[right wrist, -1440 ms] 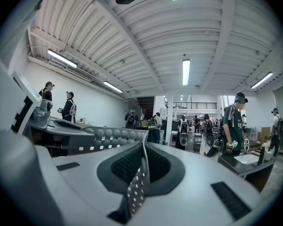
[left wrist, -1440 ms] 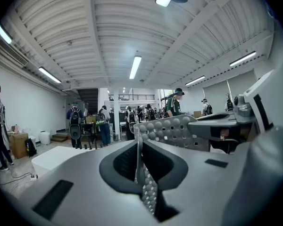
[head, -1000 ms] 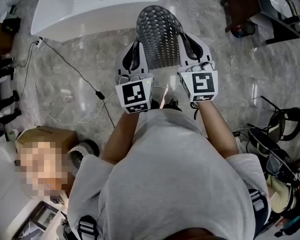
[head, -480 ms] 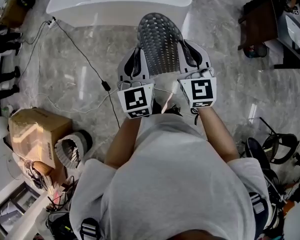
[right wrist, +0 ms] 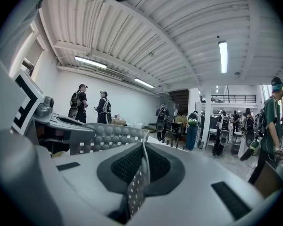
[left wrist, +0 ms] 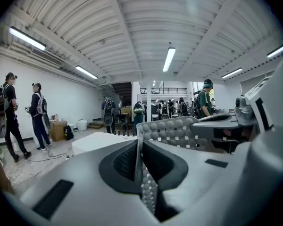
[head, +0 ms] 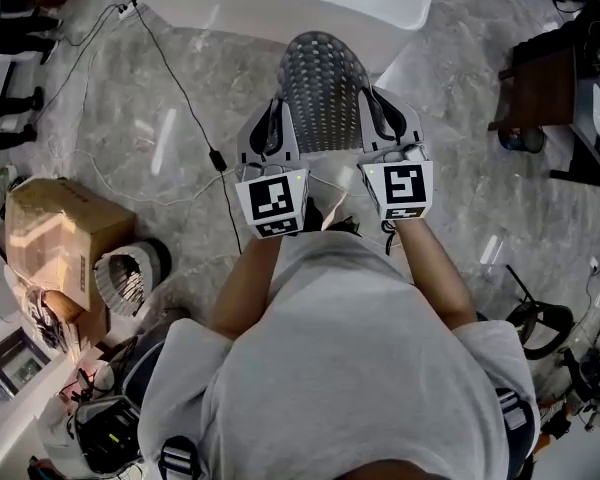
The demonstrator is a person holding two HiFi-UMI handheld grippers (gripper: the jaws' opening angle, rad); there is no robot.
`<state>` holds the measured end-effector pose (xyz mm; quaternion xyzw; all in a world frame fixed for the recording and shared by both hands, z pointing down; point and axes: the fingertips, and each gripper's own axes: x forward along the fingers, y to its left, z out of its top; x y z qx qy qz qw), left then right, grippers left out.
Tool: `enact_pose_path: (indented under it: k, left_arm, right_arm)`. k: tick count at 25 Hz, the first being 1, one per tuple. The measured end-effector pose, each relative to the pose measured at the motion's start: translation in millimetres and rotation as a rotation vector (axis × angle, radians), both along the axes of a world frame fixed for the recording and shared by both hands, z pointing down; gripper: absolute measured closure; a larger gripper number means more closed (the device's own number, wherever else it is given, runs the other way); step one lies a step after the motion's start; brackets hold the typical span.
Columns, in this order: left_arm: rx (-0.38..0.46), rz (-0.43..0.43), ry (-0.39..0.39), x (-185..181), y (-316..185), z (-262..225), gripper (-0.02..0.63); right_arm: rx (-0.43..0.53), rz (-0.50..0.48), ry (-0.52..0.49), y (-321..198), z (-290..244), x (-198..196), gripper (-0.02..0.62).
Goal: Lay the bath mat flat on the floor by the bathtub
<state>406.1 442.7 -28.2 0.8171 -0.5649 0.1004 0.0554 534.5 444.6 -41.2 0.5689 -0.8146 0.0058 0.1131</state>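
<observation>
holding the grey perforated bath mat [head: 322,88] up off the floor [head: 460,198], the left gripper [head: 270,128] and the right gripper [head: 385,128] each have their jaws clamped on one side edge of it, the thin sheet pinched between the pads in both gripper views. the mat arches forward in the air in front of the person, its far end over the near rim of the white bathtub [head: 280,3] in the head view. a cardboard box [head: 60,238] sits well off to the left.

Far rim of the bathtub [head: 280,8] beyond the head view's top edge
</observation>
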Motion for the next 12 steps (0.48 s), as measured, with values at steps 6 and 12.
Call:
enact_pose_path:
  k: [6,12]
  left_arm:
    - [-0.03,-0.052,0.015,-45,-23,13,0.581]
    - [-0.065,-0.082,0.031,-100,-49,28,0.581]
  right_arm:
    - [-0.025,-0.046,0.022,-26,9,-41,0.577]
    - [-0.047,-0.073,0.045,-55,24,-84,0.577]
